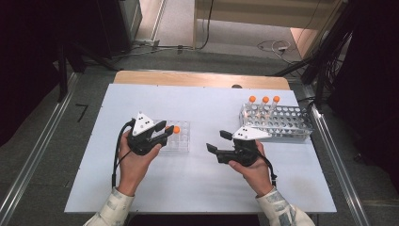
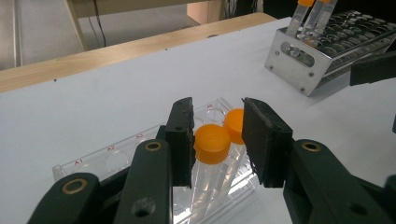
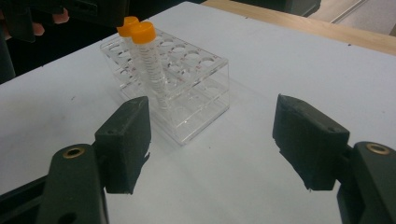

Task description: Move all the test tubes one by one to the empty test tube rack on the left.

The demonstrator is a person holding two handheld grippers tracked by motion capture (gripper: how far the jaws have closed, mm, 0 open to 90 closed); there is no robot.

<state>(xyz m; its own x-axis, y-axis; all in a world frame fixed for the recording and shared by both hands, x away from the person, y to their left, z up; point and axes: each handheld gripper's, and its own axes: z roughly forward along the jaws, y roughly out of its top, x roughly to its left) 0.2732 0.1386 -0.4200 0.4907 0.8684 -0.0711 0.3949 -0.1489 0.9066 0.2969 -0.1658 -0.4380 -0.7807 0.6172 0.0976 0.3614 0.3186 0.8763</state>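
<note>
A white rectangular table top (image 1: 197, 188) takes up the centre of the high view. At its upper right stands a perforated metal tube rack (image 1: 282, 123) carrying three orange-capped tubes (image 1: 264, 106). Left of centre sits a clear acrylic tube rack (image 1: 181, 139), in which two clear plastic tubes with orange screw caps are seated.

In the left gripper view, the nearer orange-capped tube (image 2: 211, 144) is seen between the jaws of the left gripper (image 2: 217, 140). One pad lies against the cap's side, while a visible gap separates the other pad from it; the jaws are judged parted, with the tube released rather than clamped. The second orange-capped tube (image 2: 233, 125) stands just behind, touching or nearly touching the first.

The right gripper (image 1: 217, 141) is held at centre frame over bare table, jaws wide apart and empty.

The step in hand is judged to be the seating of a tube in the acrylic rack. The next move calls for the left gripper to be lifted straight off, without the cap being dragged.
</note>
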